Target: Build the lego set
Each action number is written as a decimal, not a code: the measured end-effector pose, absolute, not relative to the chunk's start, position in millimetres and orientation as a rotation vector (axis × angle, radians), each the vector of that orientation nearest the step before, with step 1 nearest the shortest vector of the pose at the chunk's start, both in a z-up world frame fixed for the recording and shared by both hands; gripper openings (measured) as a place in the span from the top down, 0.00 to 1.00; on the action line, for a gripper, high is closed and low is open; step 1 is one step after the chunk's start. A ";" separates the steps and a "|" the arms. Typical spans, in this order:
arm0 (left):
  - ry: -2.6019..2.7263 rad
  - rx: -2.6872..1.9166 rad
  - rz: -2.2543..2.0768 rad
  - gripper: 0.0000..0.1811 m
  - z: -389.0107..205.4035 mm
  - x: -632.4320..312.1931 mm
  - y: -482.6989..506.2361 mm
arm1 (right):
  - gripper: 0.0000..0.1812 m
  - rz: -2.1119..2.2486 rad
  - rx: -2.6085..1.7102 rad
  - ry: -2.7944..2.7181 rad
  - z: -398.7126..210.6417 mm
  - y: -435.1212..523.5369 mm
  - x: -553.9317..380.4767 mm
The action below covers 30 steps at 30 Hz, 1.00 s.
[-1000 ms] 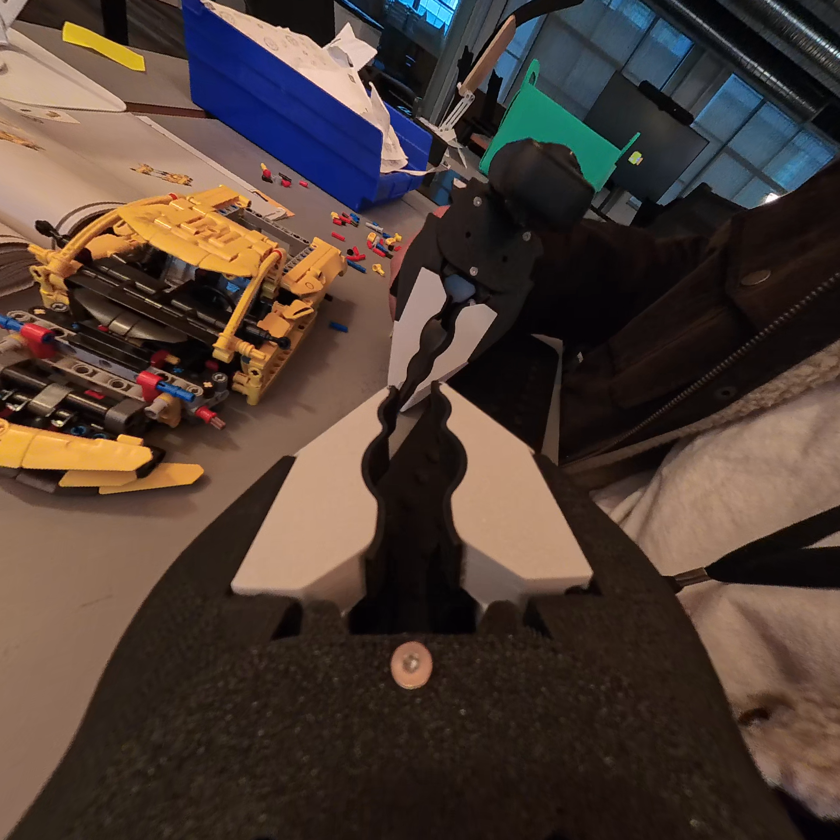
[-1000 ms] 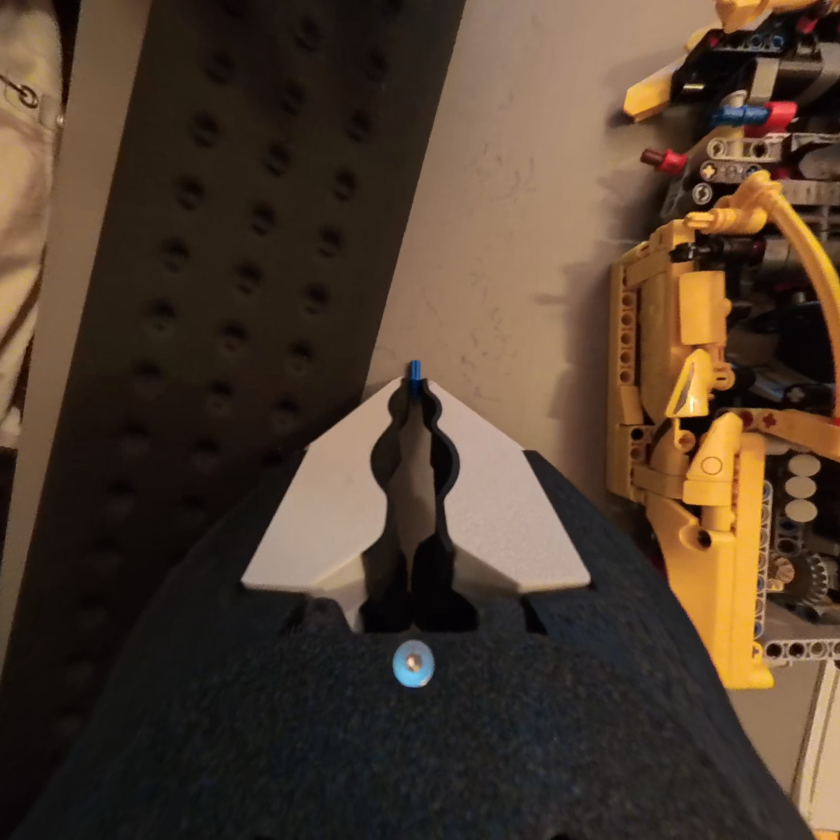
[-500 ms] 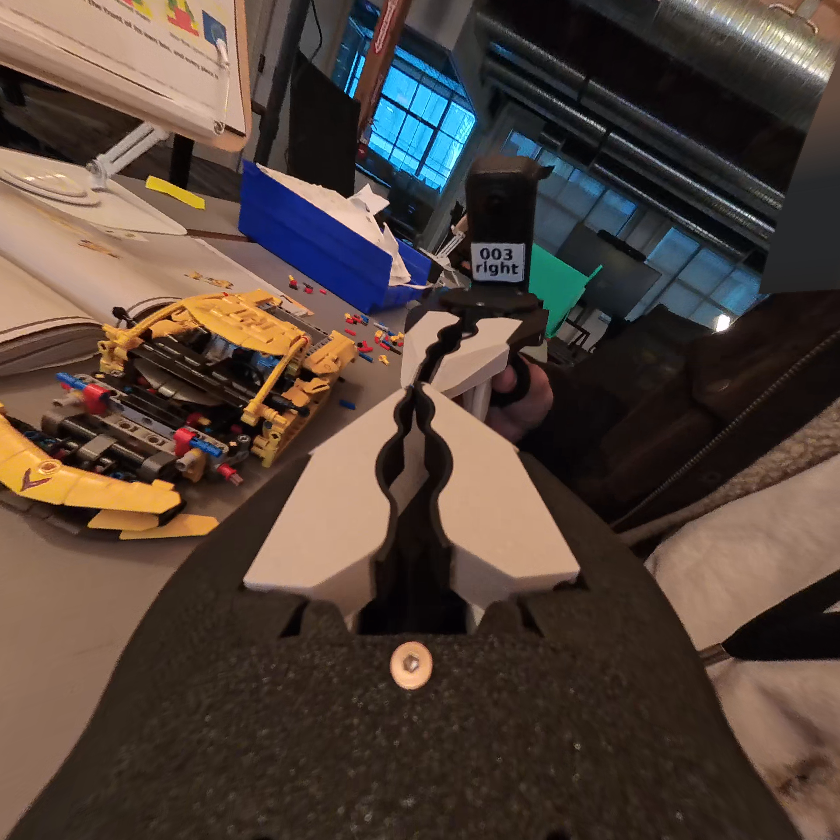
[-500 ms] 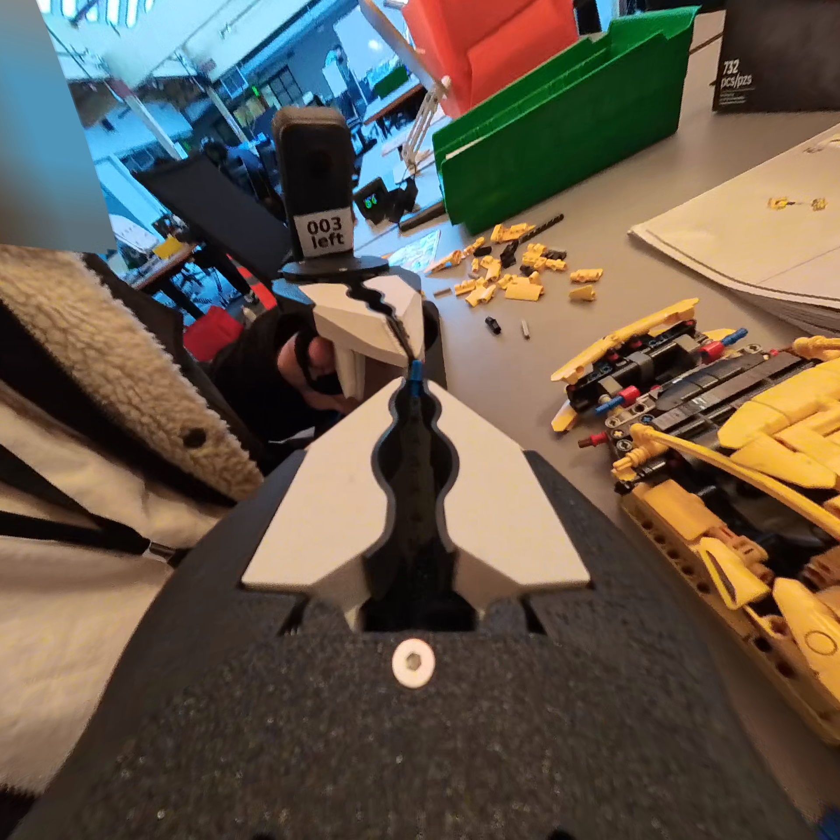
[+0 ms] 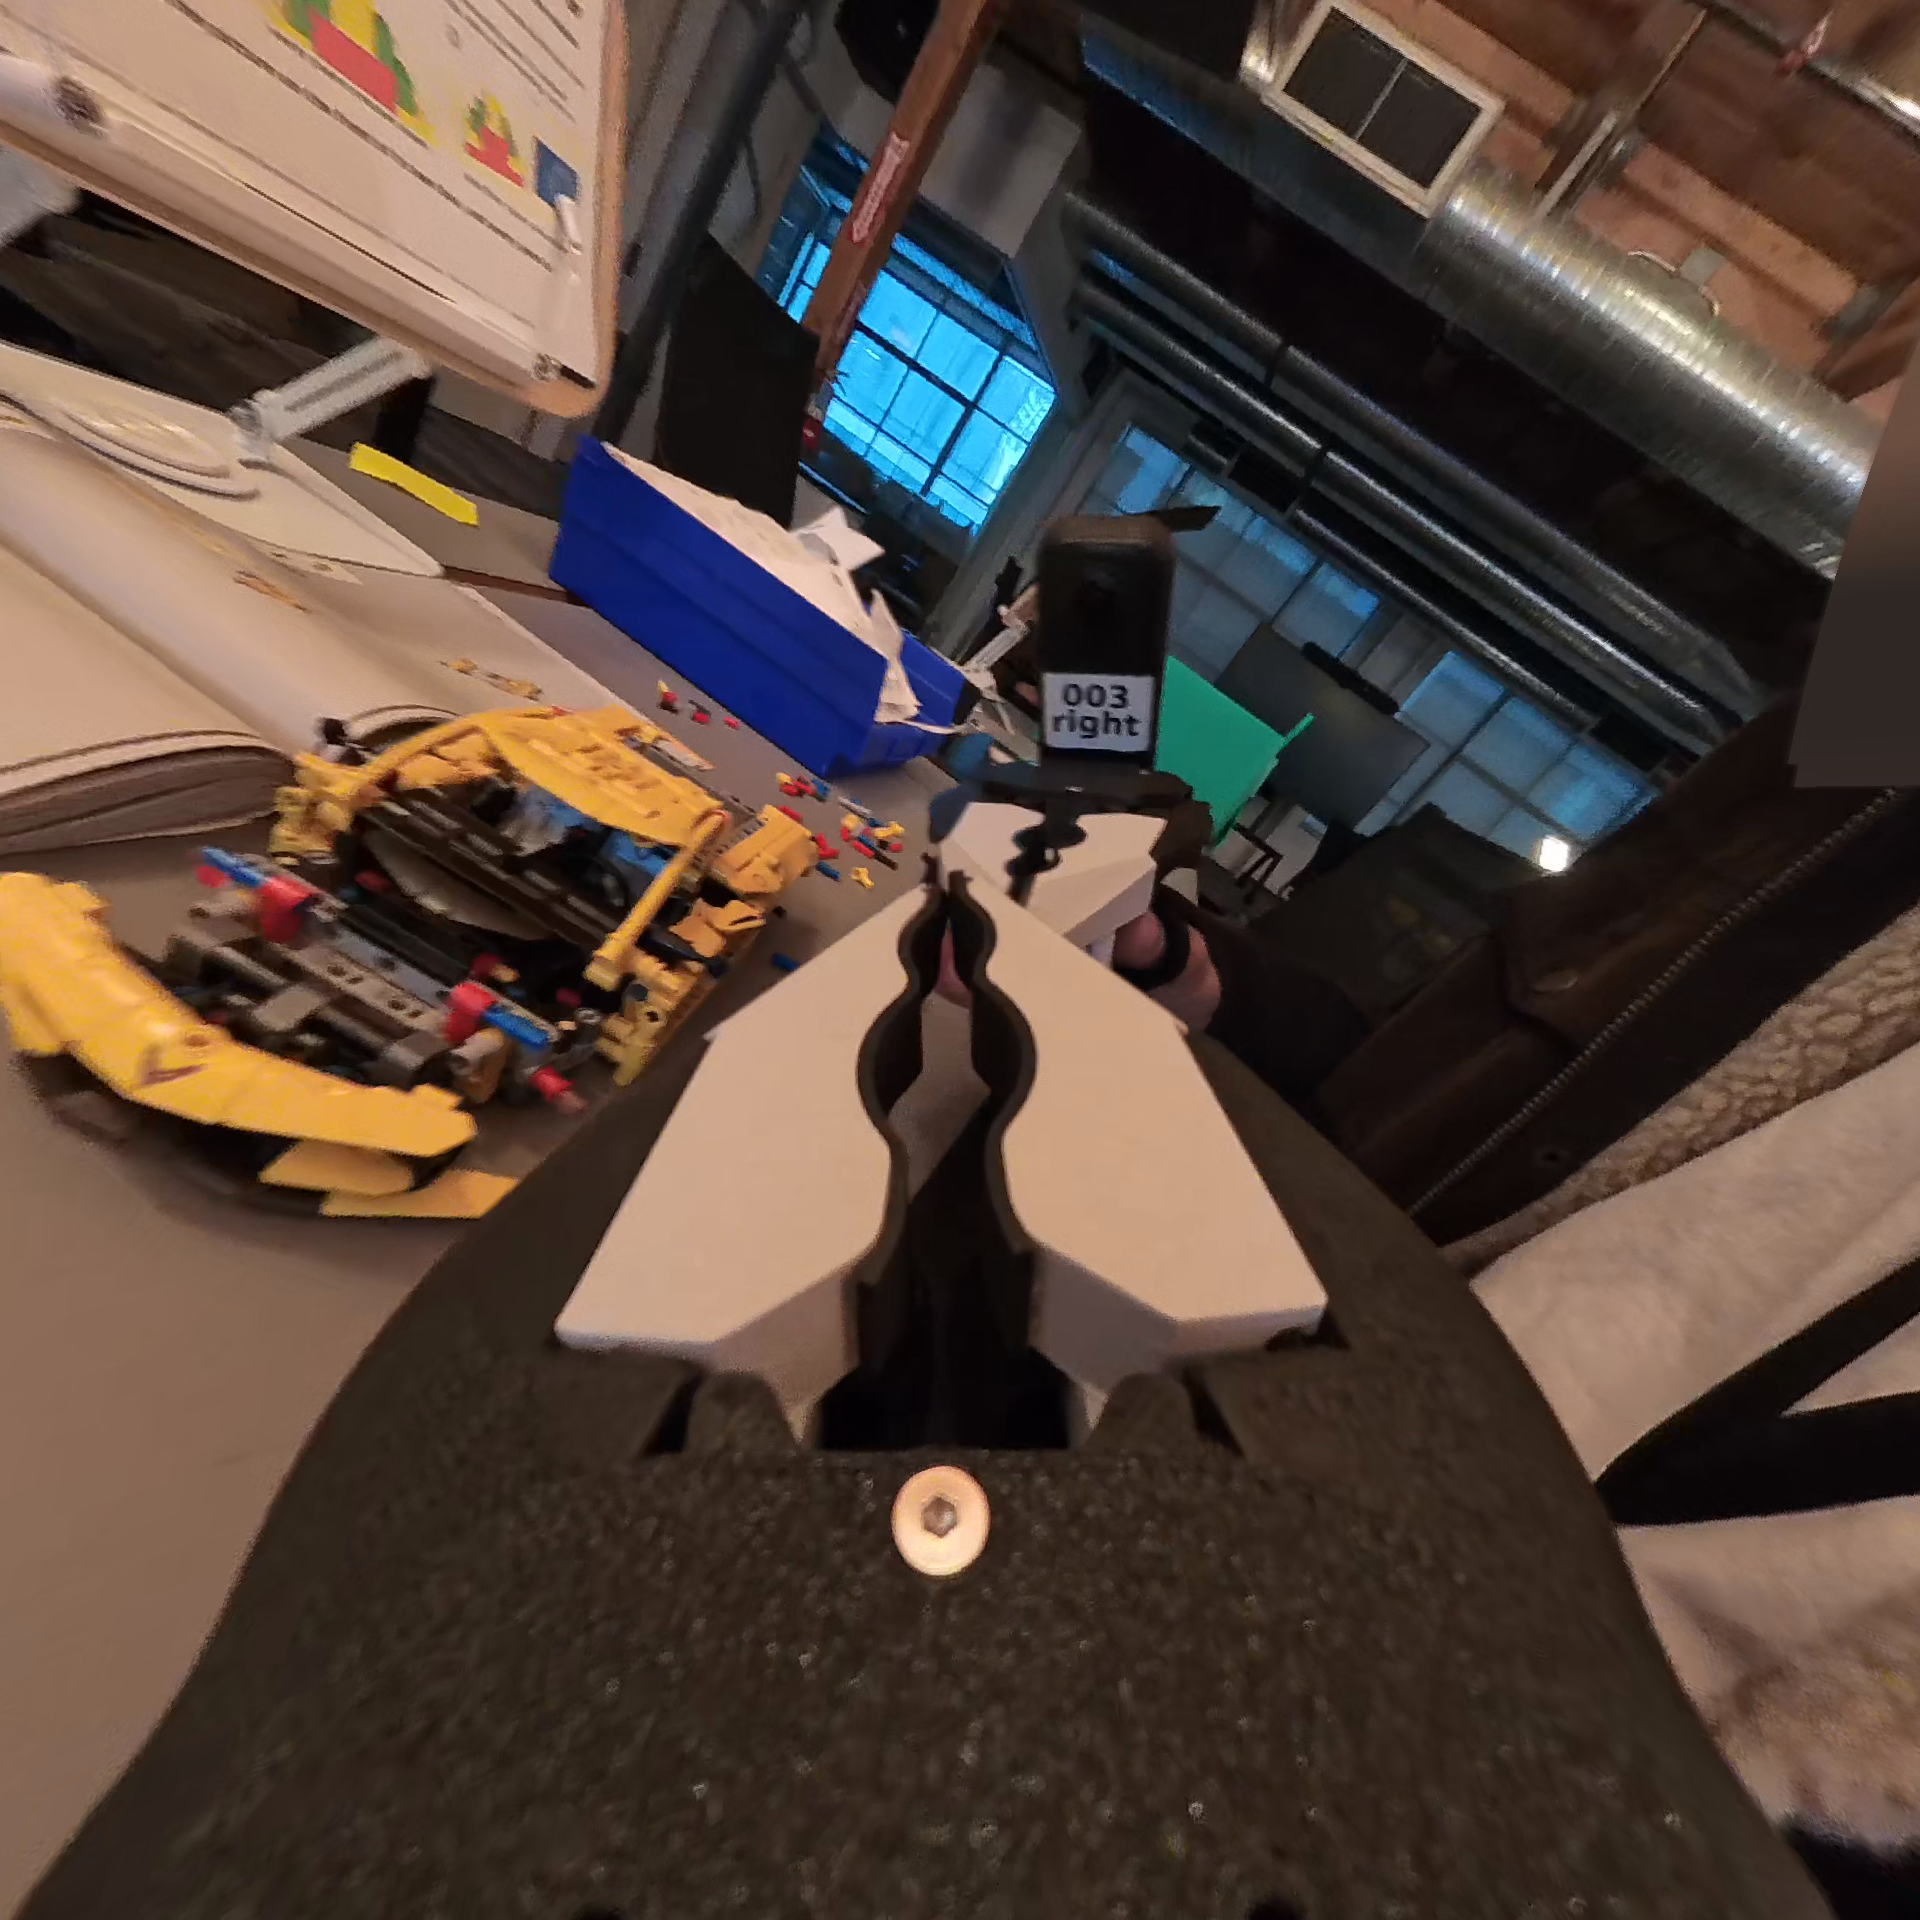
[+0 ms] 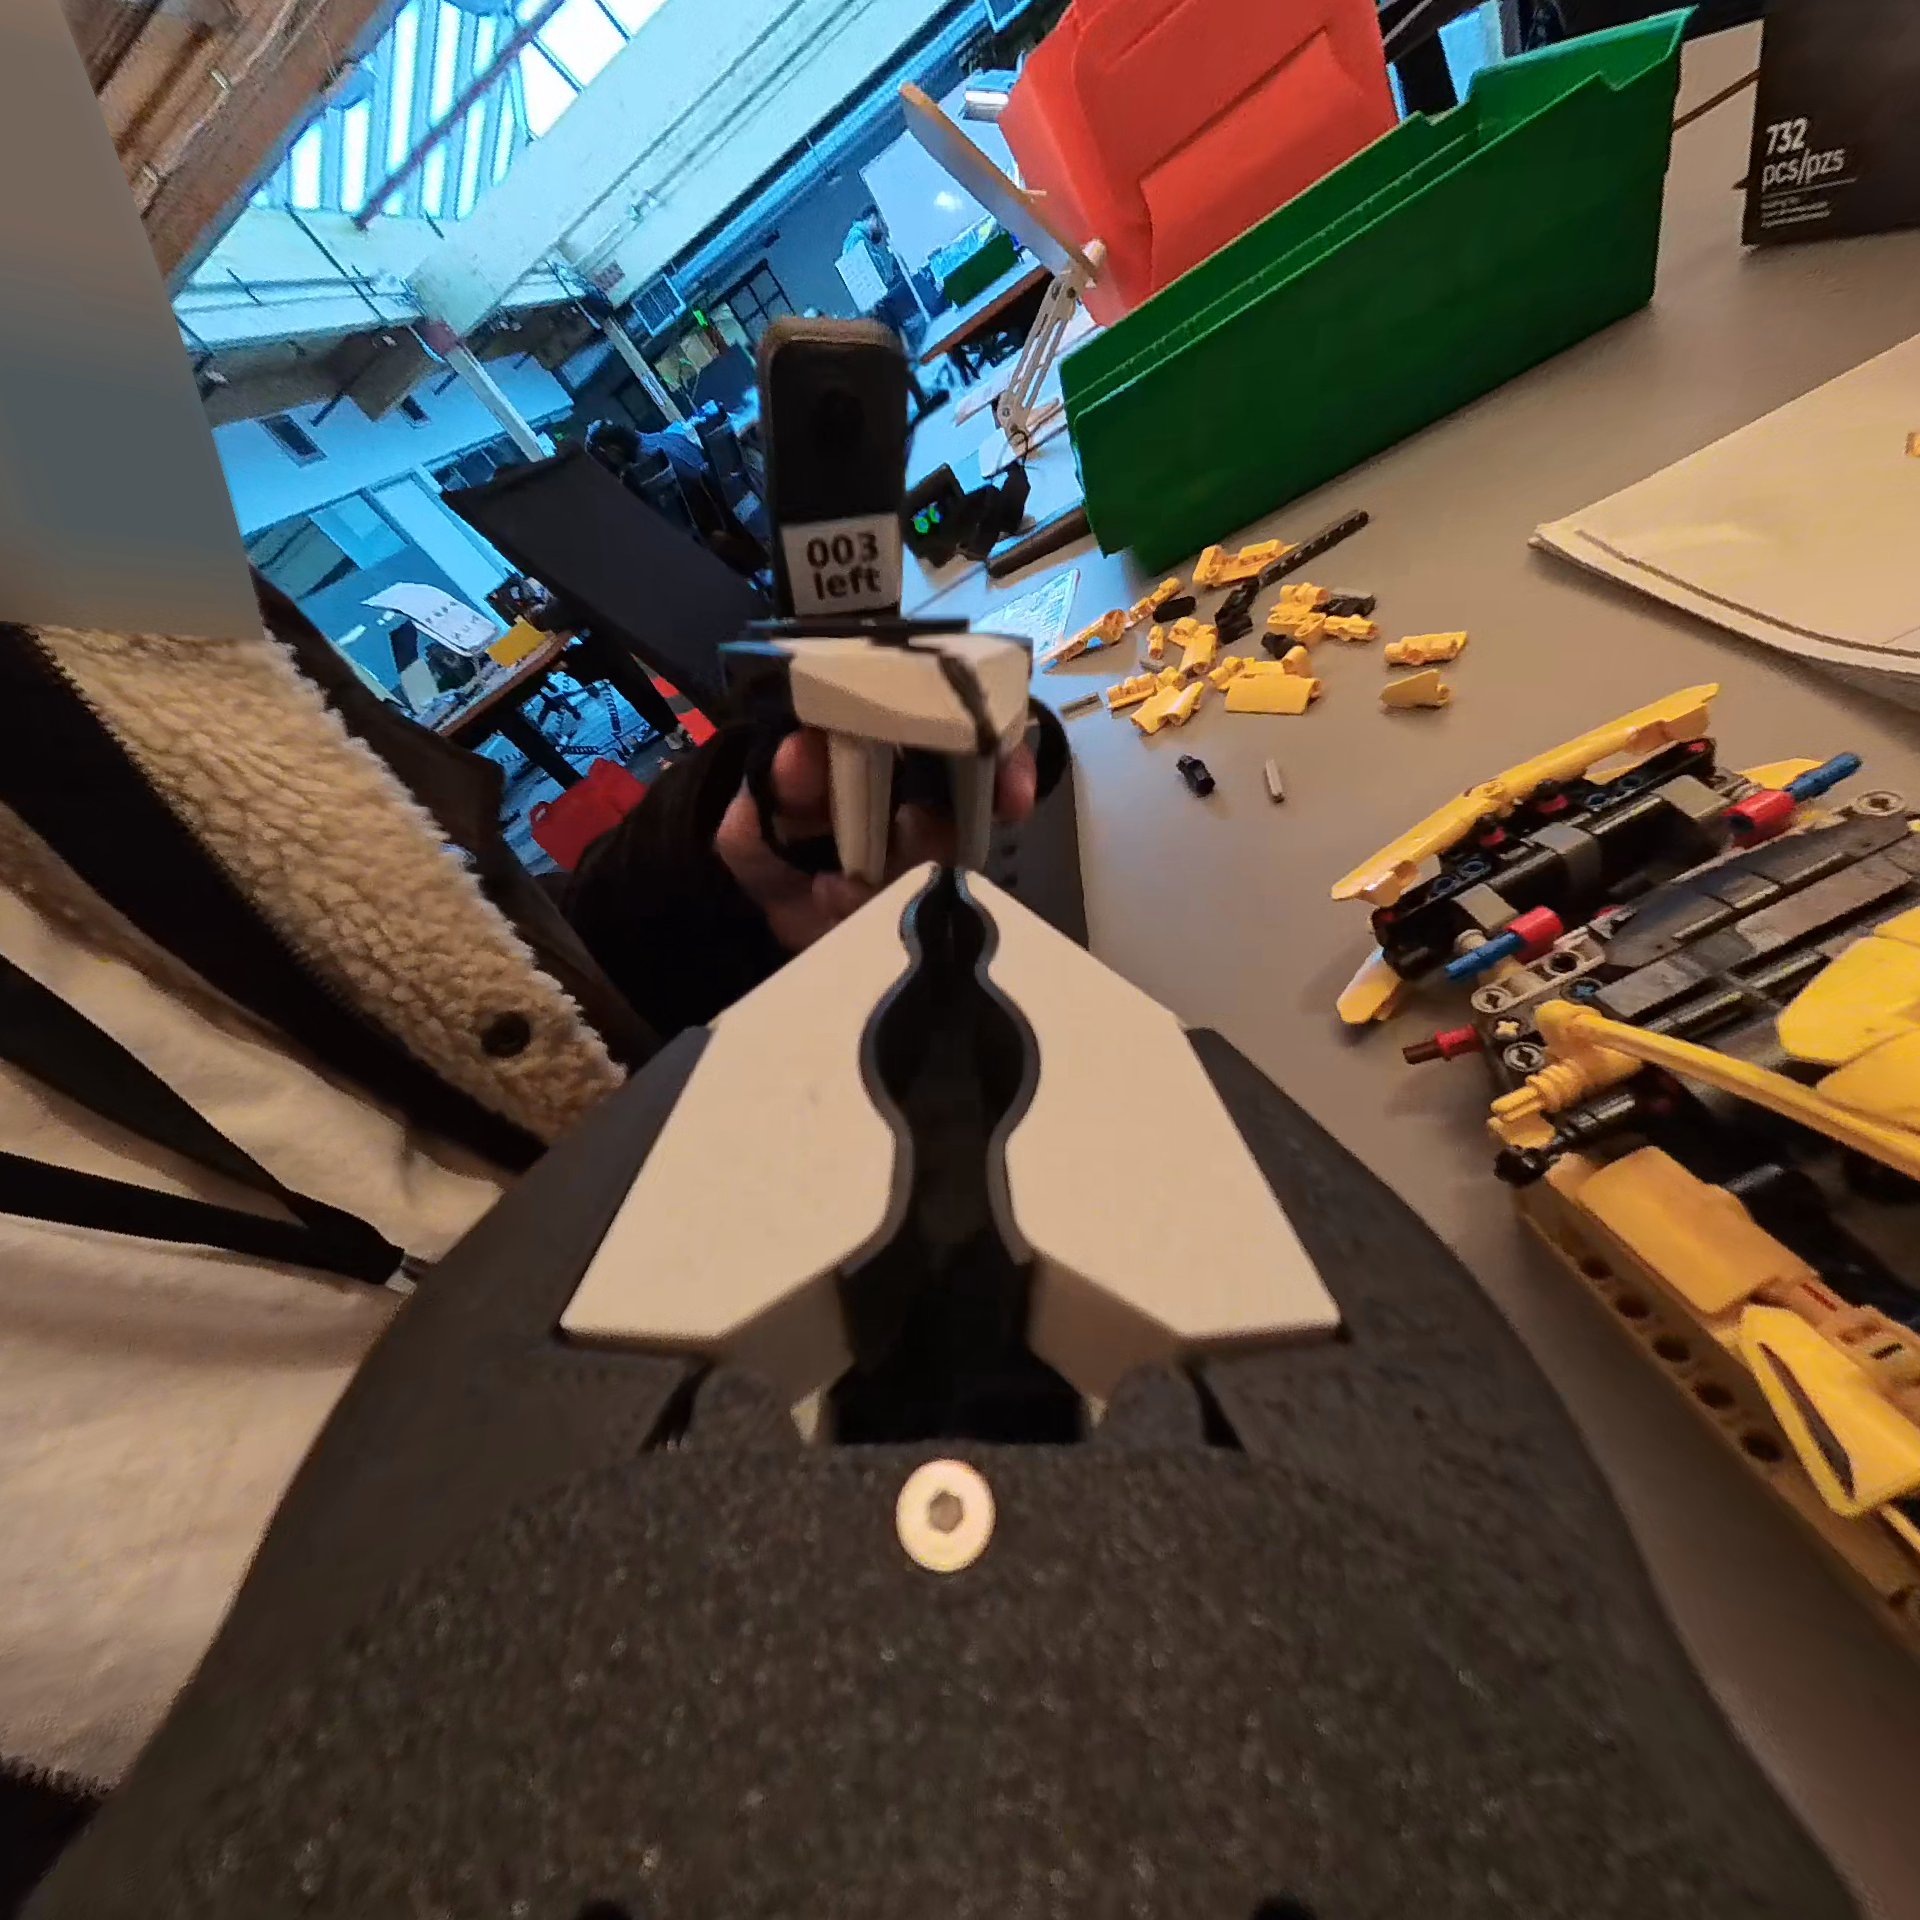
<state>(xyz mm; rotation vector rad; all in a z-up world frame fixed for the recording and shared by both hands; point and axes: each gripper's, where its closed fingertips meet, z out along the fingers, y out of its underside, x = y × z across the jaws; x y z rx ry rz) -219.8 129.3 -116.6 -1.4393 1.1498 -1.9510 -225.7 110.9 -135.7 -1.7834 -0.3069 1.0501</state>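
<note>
Two white-fingered tongs with black foam bodies face each other above the near edge of the grey tabletop (image 5: 156, 1403), tip almost to tip, each held up off the surface in one of your hands. Your left gripper (image 5: 945, 896) has its fingertips drawn nearly together, with only a sliver of gap; something small and dark sits right at the tips, but I cannot tell whether it is a pinched part. Your right gripper (image 6: 943, 878) is likewise closed at the tips, and the pictures do not show whether anything is caught between them. The partly built yellow and black lego car (image 5: 488, 883) rests on the table to the left of your left gripper and to the right of your right one, well apart from both sets of fingers, with its long yellow side panel (image 5: 208, 1060) lying nearest your left gripper. Small red, blue and yellow loose pieces (image 5: 842, 831) are scattered beyond the car, near the blue plastic bin (image 5: 727, 644) stuffed with white paper. Past your right gripper's tips and to their right lies a cluster of loose yellow and black parts (image 6: 1247, 665), just in front of the green plastic bin (image 6: 1351, 343). An open white instruction booklet (image 6: 1745, 540) lies behind the car.
</note>
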 end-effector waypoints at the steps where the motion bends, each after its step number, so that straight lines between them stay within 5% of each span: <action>1: 1.154 -1.457 -1.913 1.00 -119.1 -222.0 137.4 | 1.00 1.027 -1.807 -0.313 -138.6 110.1 -223.9; 7: 1.156 -1.581 -1.483 0.98 -142.7 -248.7 204.8 | 0.99 0.623 -2.141 -0.444 -190.5 108.6 -195.7; 12: 1.014 -1.577 -1.574 0.98 -135.1 -255.3 220.0 | 0.94 0.240 -2.190 -0.605 -213.2 119.9 -180.6; 22: 1.013 -1.553 -1.601 0.97 -132.9 -255.9 217.4 | 0.80 0.168 -2.316 -0.512 -243.9 133.3 -176.6; 30: 0.990 -1.539 -1.624 0.97 -129.9 -258.4 218.7 | 0.82 0.188 -2.384 -0.511 -252.1 121.3 -171.9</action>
